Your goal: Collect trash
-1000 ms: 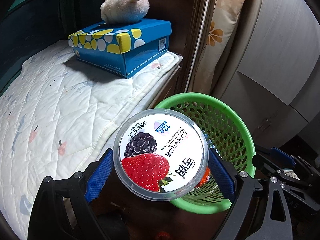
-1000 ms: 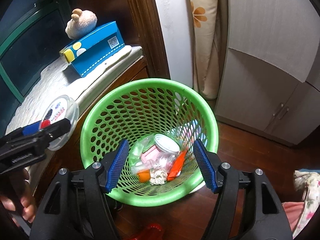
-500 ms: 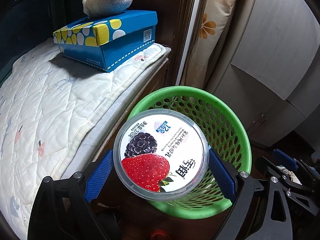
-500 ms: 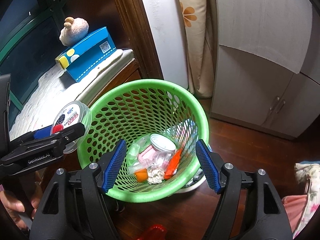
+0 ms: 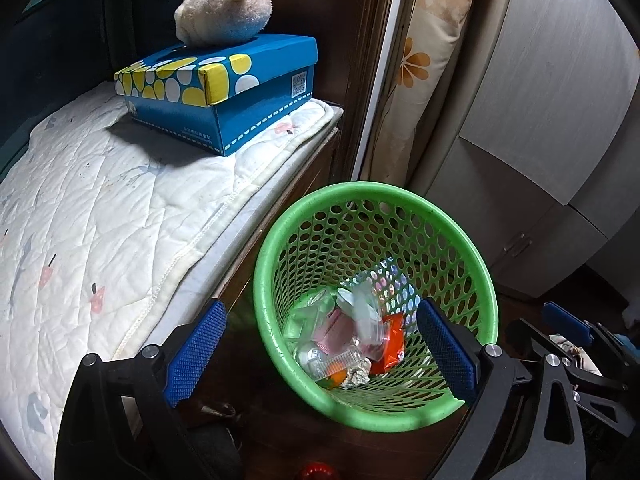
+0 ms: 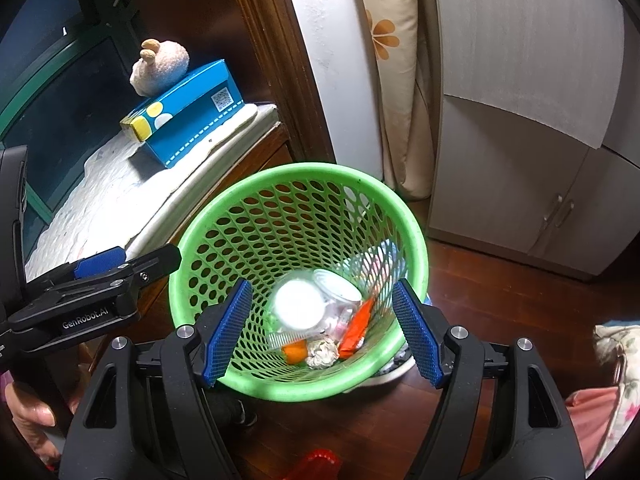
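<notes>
My left gripper [image 5: 320, 304] stands open and empty over the near rim of the green mesh basket [image 5: 360, 192]. The round yogurt tub [image 6: 298, 306] lies blurred inside the basket [image 6: 300, 170], pale side up, on top of several pieces of trash: an orange wrapper [image 6: 354, 328], a foil ball [image 6: 322, 352] and clear plastic. In the left wrist view the tub [image 5: 360, 308] is a pale blur among them. My right gripper [image 6: 322, 284] is open above the basket with nothing between its fingers. The left gripper [image 6: 120, 268] shows at the left of the right wrist view.
A quilted white mattress [image 5: 100, 220] on a dark wooden frame lies left of the basket, bearing a blue spotted tissue box [image 5: 216, 92] with a plush toy [image 5: 224, 12] on it. Grey cabinet doors [image 6: 520, 160] and a floral cushion [image 6: 392, 60] stand behind. A hand [image 6: 28, 412] holds the left gripper.
The left gripper has let go of the yogurt tub, which has dropped into the basket. Both grippers have stayed over the basket.
</notes>
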`<state>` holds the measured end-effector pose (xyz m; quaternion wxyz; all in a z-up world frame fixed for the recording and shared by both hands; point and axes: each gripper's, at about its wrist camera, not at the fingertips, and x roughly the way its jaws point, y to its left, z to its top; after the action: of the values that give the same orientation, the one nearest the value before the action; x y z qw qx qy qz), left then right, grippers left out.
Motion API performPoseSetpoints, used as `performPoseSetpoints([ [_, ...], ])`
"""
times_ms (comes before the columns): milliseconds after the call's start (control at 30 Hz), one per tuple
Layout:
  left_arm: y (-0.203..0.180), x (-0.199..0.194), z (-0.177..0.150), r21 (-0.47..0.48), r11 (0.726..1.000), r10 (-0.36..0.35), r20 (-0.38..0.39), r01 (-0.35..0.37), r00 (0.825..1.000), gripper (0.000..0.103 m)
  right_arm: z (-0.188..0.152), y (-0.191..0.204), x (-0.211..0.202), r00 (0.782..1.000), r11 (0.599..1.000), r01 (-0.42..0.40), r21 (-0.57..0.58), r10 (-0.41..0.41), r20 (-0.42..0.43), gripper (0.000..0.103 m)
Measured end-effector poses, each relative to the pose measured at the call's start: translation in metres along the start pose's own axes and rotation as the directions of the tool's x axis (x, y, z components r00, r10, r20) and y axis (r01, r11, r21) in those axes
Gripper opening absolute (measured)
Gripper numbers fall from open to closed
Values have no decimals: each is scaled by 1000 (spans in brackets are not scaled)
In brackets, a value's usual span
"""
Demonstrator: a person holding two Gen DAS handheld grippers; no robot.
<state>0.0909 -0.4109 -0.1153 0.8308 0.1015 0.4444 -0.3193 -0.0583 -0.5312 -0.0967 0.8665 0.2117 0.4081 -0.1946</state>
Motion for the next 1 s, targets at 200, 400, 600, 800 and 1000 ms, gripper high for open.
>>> performPoseSetpoints([
  [200,16,-20,1,-28,1000,13,27,-12,1000,93,0,12,-5,1000,1000,-13,-19,13,6,73],
  [400,39,-44,-6,-63,997,56,57,-53,997,93,1,32,-11,999,998,-44,-46,44,10,74],
  [600,73,-70,-16,-110,987,124,71,-115,990,94,3,60,-18,996,993,-80,-89,82,21,77],
  [800,100,-104,-23,-140,970,216,122,-199,969,95,4,95,-26,991,982,-127,-142,132,30,82],
  [1000,124,-131,-33,-182,952,275,152,-247,949,95,2,134,-31,983,963,-173,-208,182,28,85],
])
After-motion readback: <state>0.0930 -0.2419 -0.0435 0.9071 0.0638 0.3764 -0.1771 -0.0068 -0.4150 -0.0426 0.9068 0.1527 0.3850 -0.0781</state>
